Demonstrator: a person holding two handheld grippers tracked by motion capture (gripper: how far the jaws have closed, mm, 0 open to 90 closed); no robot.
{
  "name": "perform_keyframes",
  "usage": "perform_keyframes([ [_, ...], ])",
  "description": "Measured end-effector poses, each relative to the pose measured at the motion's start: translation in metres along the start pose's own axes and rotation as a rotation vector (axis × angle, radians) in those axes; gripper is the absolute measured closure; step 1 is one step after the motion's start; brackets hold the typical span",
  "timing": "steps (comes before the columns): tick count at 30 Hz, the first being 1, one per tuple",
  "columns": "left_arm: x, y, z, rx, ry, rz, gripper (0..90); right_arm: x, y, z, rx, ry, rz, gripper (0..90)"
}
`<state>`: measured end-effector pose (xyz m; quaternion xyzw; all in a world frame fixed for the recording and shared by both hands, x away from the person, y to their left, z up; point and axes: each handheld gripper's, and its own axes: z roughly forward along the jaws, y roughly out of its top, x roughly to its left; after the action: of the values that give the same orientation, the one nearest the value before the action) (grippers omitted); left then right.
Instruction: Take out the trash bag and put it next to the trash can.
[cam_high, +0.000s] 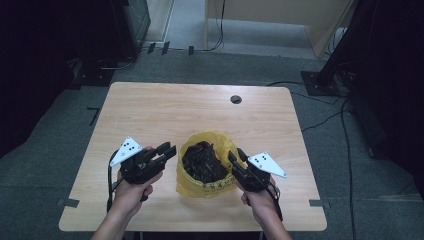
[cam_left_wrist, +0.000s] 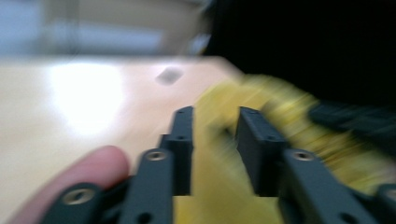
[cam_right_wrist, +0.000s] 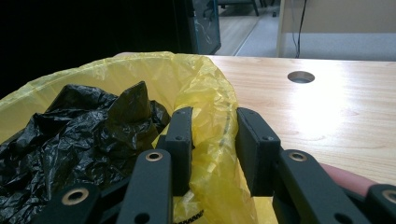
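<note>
Right now the yellow bag (cam_high: 205, 184) is sitting near the surface (cam_high: 150, 110)'s 6 o'clock edge, black plastic (cam_high: 202, 160) inside — its rim is lying between the right claw (cam_right_wrist: 214, 154)'s parted jaws, ungripped; the left claw (cam_high: 168, 150), open and empty, is hovering at its 9 o'clock.

Black print noted low on the yellow bag (cam_right_wrist: 205, 140) (right gripper view), too small to read; nothing else legible.
</note>
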<state>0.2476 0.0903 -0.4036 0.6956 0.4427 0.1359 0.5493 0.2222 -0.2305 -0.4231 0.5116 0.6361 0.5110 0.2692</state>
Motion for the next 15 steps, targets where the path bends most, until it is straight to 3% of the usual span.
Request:
perform_keyframes([
  [1, 0.012, -0.025, -0.001, 0.077, 0.030, 0.024, 54.8, 0.001, 0.000, 0.000, -0.002, -0.005, 0.000, 68.4],
  [2, 0.012, -0.025, -0.001, 0.077, 0.030, 0.024, 53.3, 0.001, 0.000, 0.000, -0.002, -0.005, 0.000, 68.4],
  [4, 0.021, -0.050, -0.005, 0.117, 0.012, 0.020, 50.4, 0.000, -0.001, 0.000, -0.005, -0.002, 0.000, 68.0],
  [5, 0.026, -0.070, -0.008, 0.154, -0.006, 0.023, 49.4, 0.000, -0.001, 0.001, -0.006, -0.001, 0.000, 68.0],
  [6, 0.026, -0.070, -0.008, 0.154, -0.006, 0.023, 48.7, 0.000, -0.001, 0.001, -0.006, -0.001, 0.000, 68.0],
  [8, 0.023, -0.083, -0.006, 0.201, -0.012, 0.030, 48.0, 0.001, -0.001, 0.002, -0.004, -0.002, 0.000, 68.1],
  [12, 0.005, -0.098, 0.012, 0.312, 0.025, 0.133, 43.2, 0.001, -0.001, 0.003, -0.005, -0.004, -0.002, 67.9],
  [15, -0.007, -0.104, 0.026, 0.337, 0.047, 0.179, 38.4, 0.001, -0.001, 0.003, -0.005, -0.004, -0.002, 67.8],
])
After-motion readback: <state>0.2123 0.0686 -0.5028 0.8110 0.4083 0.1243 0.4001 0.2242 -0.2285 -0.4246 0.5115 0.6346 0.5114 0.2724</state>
